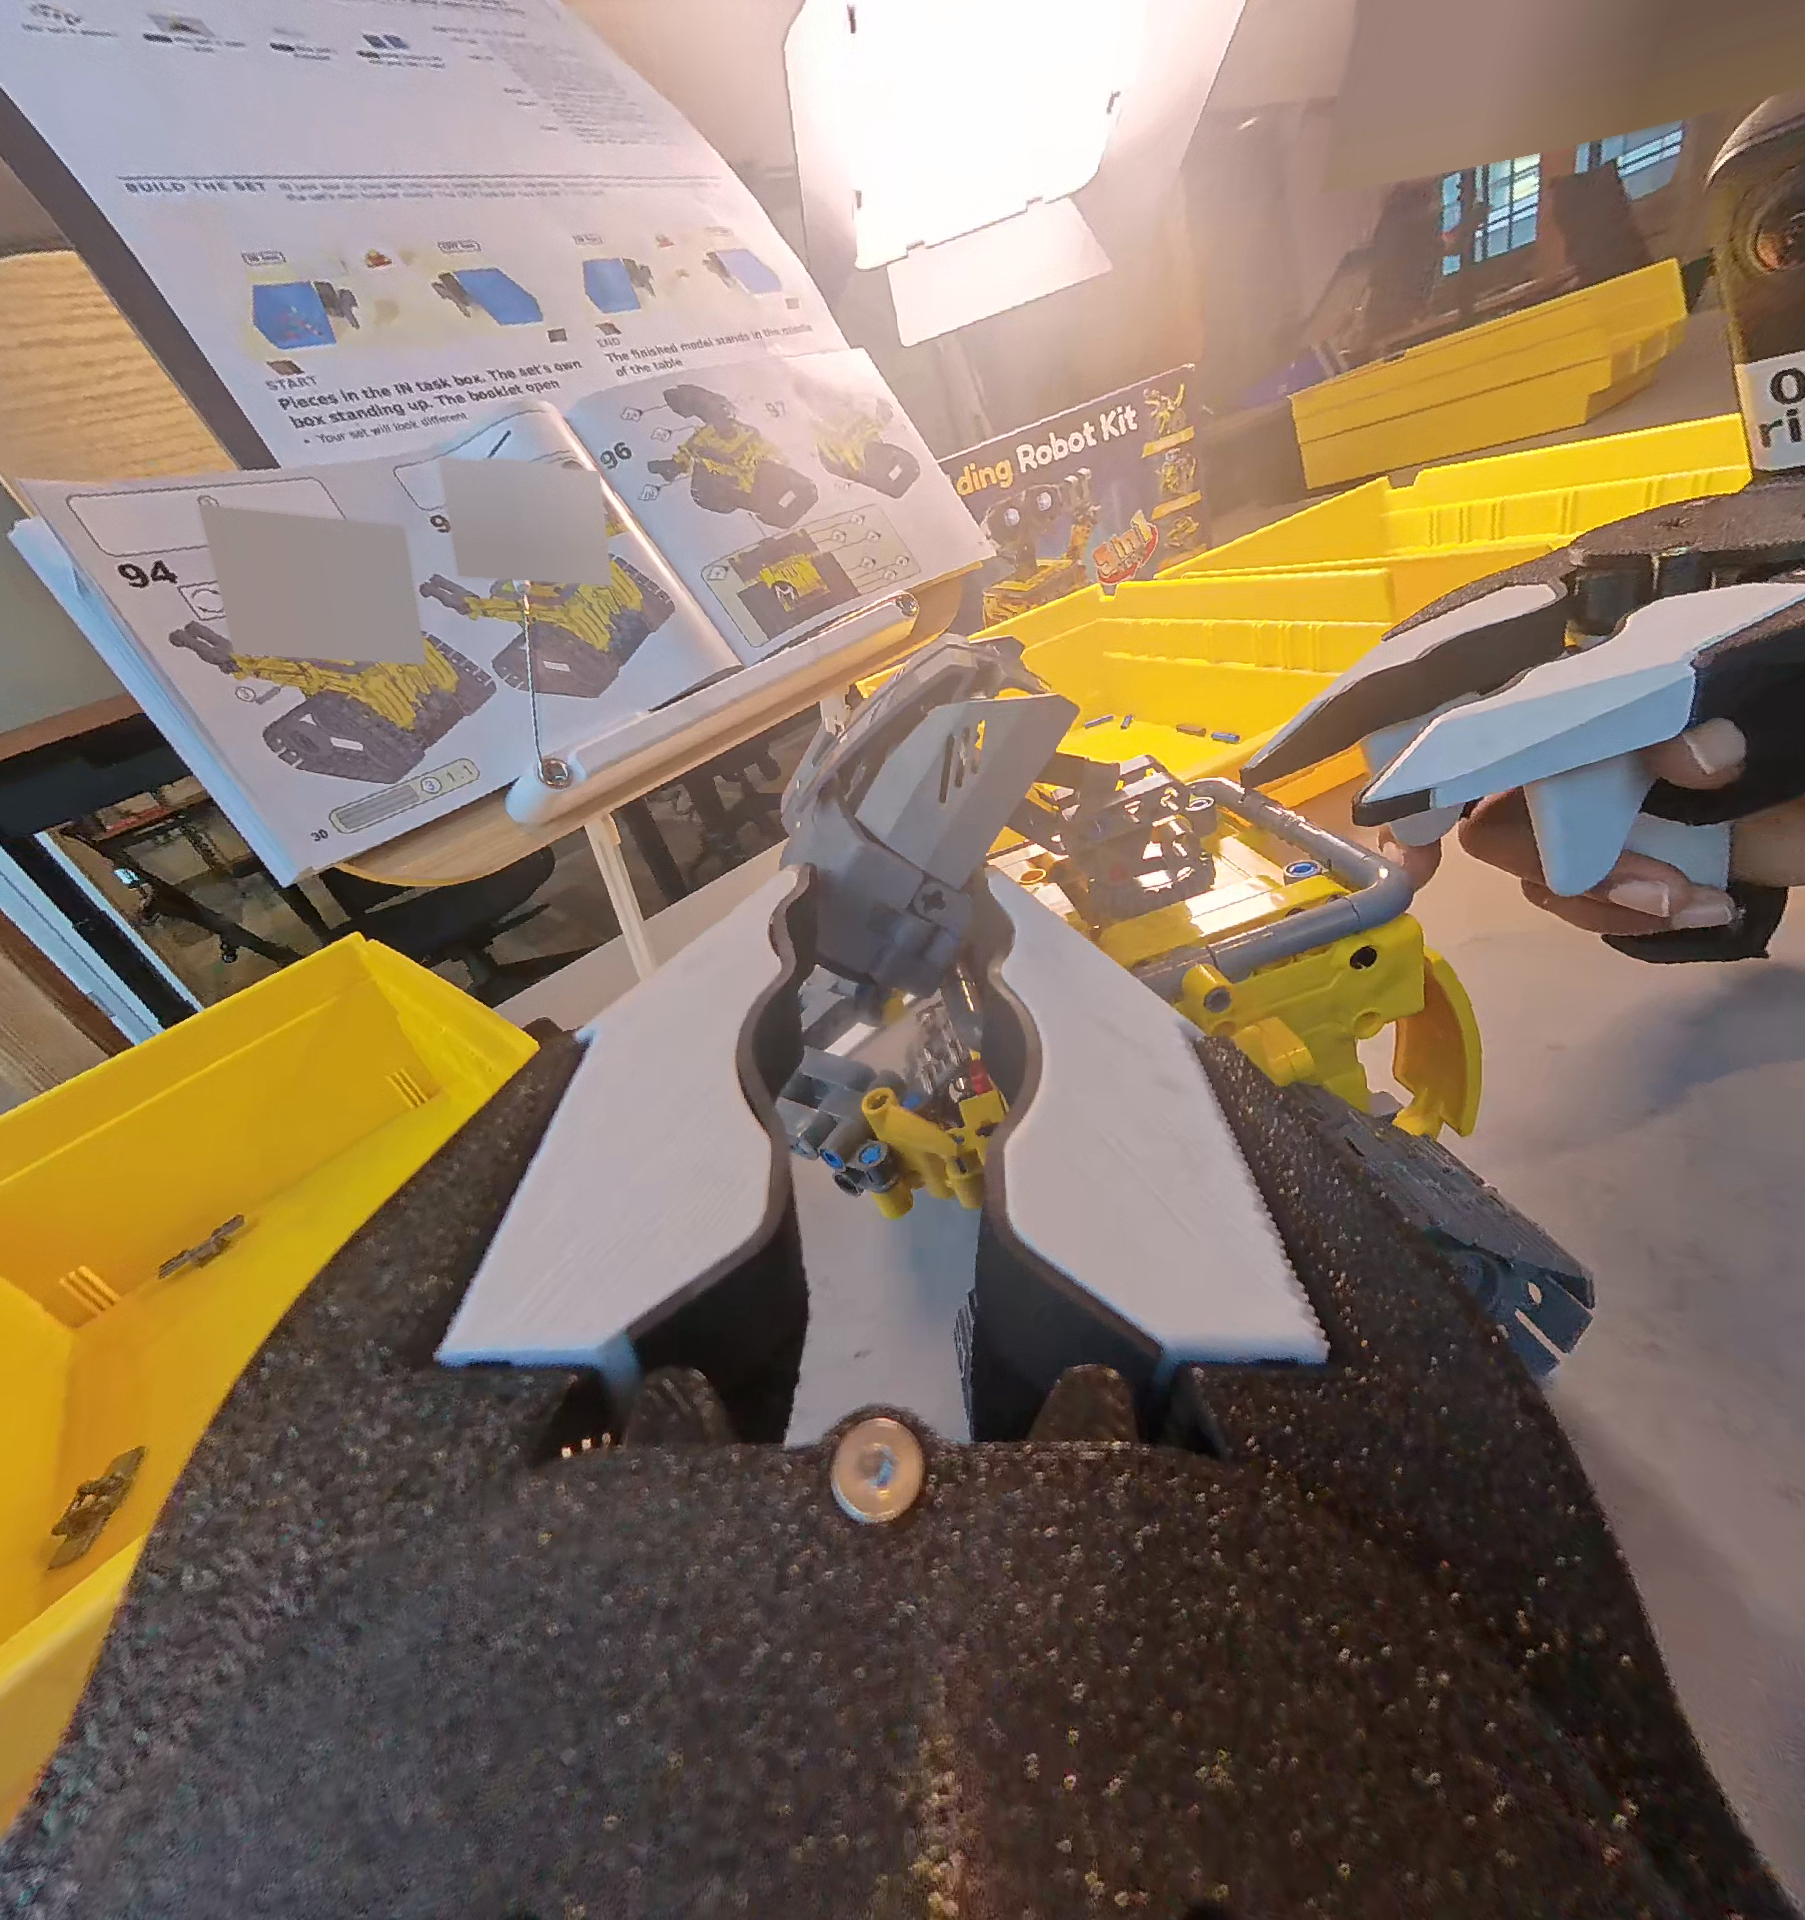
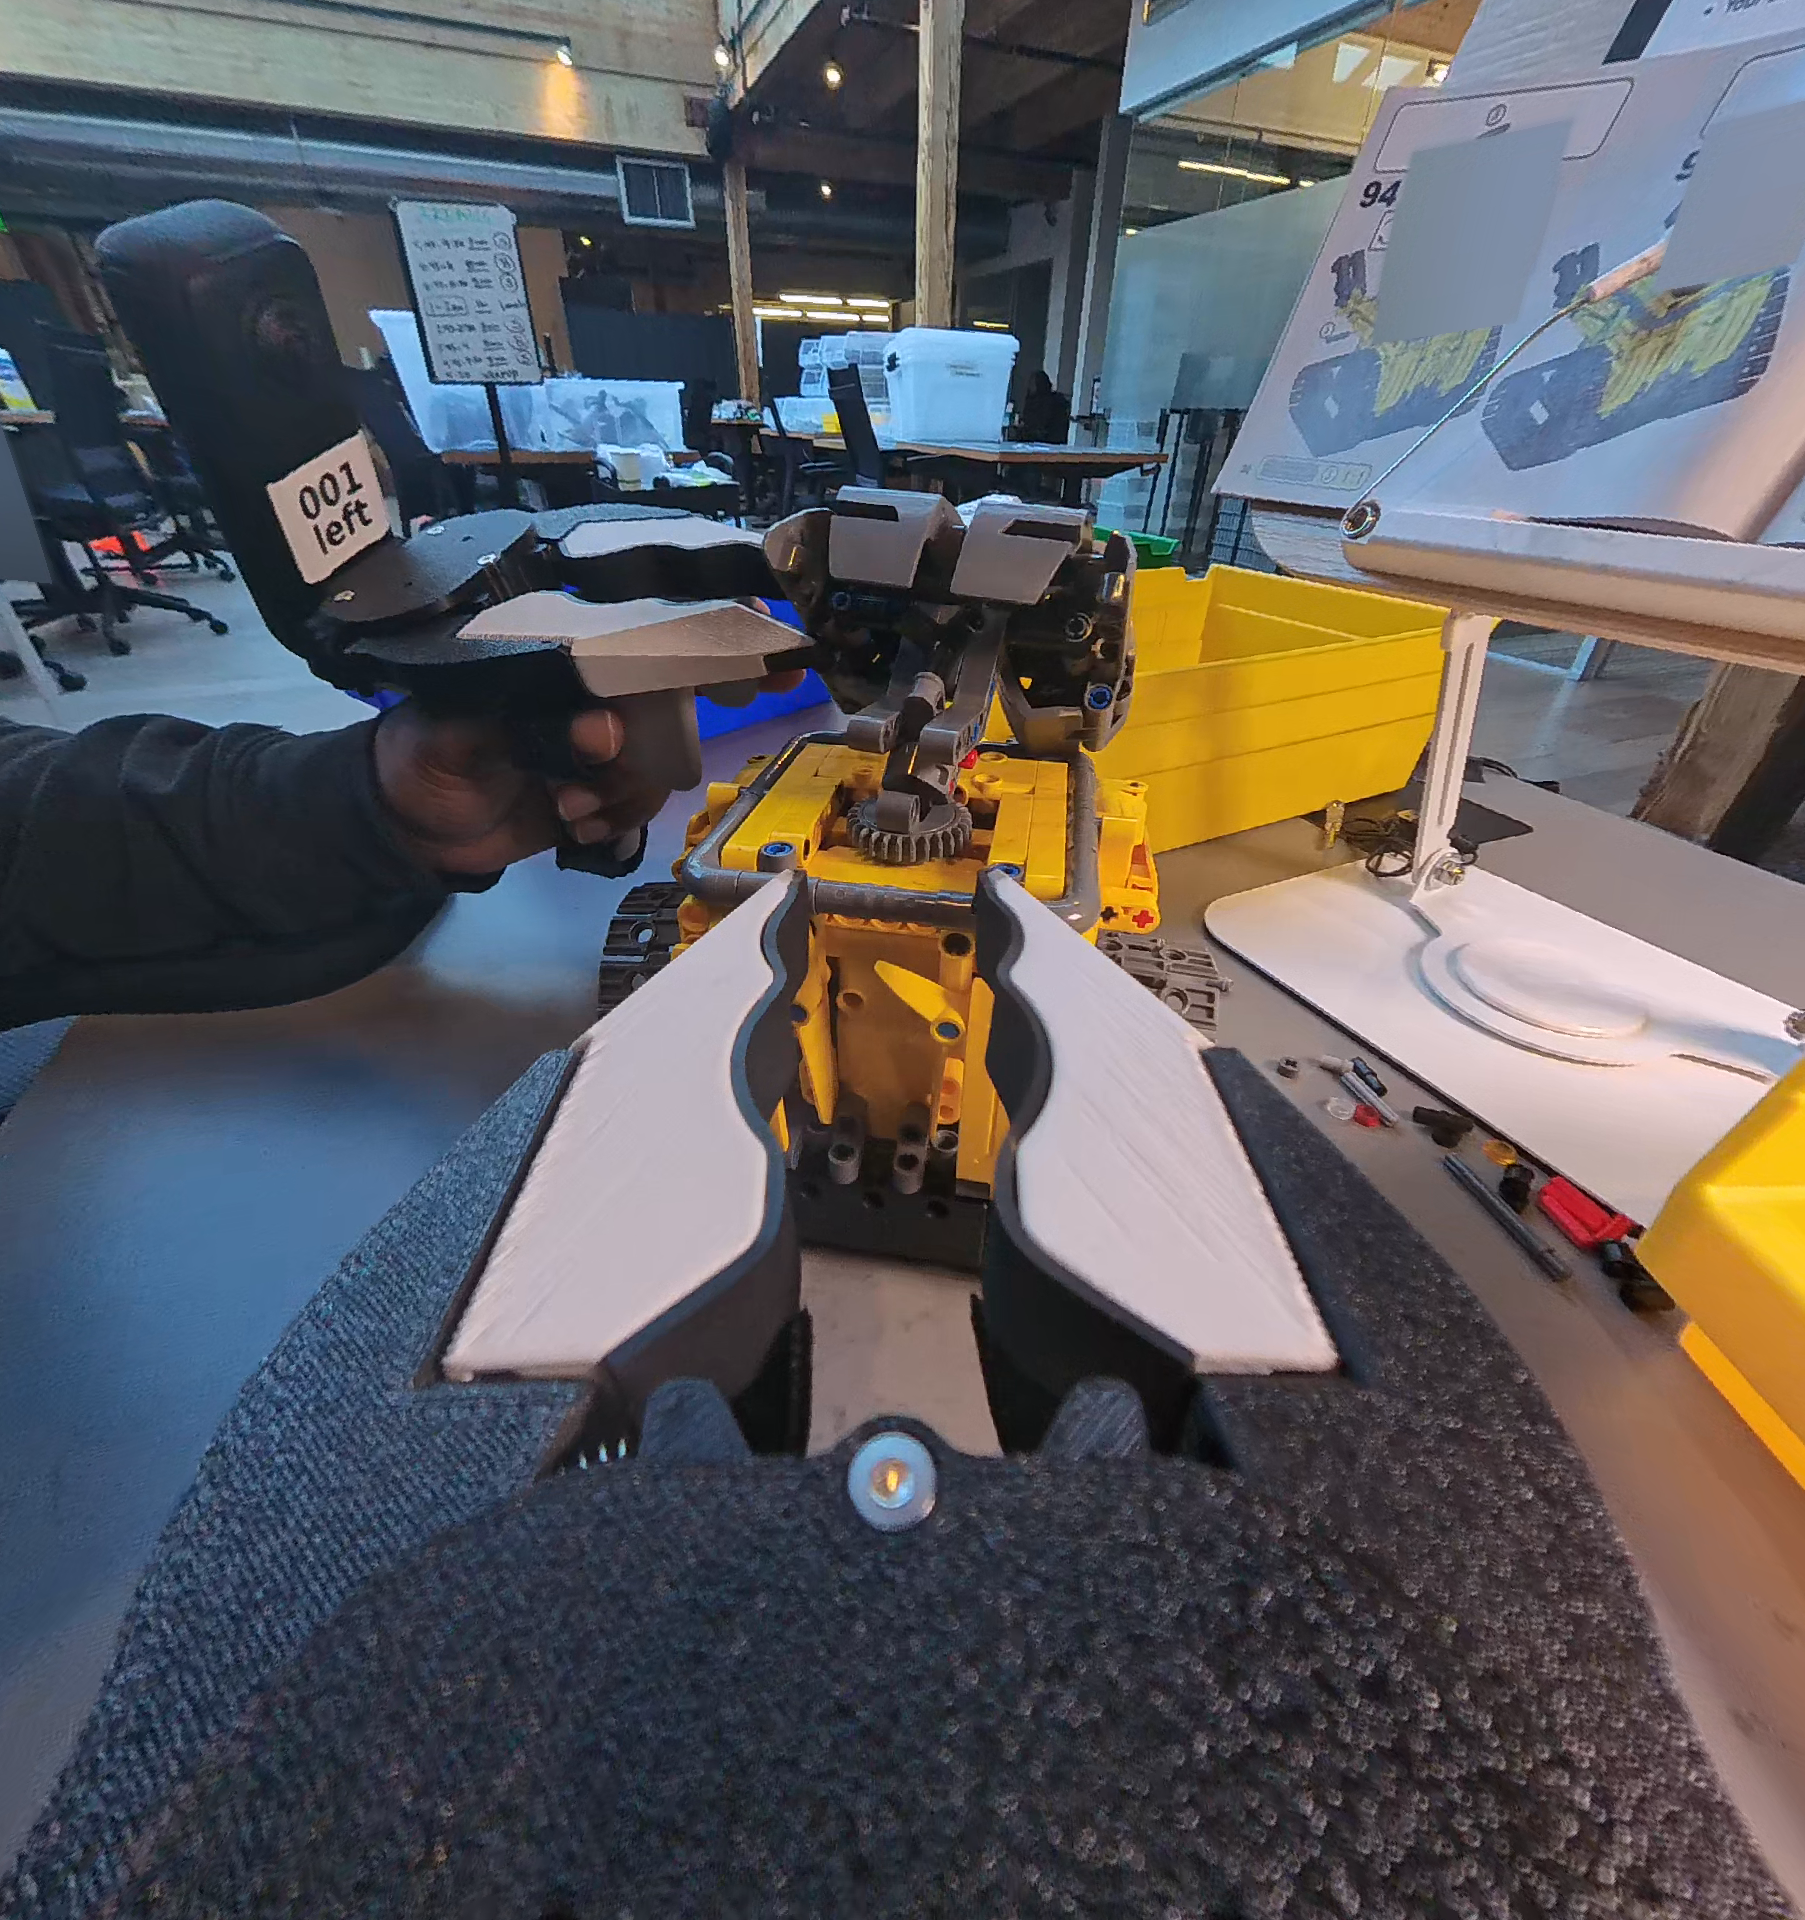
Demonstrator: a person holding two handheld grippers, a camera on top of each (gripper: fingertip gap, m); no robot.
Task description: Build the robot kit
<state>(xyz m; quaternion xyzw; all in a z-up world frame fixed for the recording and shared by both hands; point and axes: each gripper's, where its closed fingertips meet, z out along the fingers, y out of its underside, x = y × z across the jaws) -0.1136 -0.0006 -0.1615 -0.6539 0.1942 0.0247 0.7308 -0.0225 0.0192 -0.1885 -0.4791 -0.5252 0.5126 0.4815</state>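
A yellow brick-built robot model [image 2: 877,1029] on dark tracks [image 1: 1469,1216] stands on the grey table. Its grey binocular-shaped head [image 2: 939,561] sits on a jointed neck above a grey gear. My left gripper [image 1: 893,883] is shut on the grey head [image 1: 908,790]; it also shows in the right wrist view [image 2: 789,592], coming from the left with a hand on it. My right gripper [image 2: 890,881] is open, its fingertips on either side of the grey bar at the body's top edge. It shows in the left wrist view [image 1: 1308,795] close to that bar, holding nothing.
An open instruction booklet [image 1: 462,623] rests on a white stand whose base [image 2: 1397,966] lies right of the model. Yellow bins [image 1: 202,1143] [image 2: 1272,675] [image 2: 1781,1247] stand around. Loose small pieces [image 2: 1500,1153] lie by the base. A kit box [image 1: 1085,488] stands behind. My right fingertips sit around 10 cm from my left ones.
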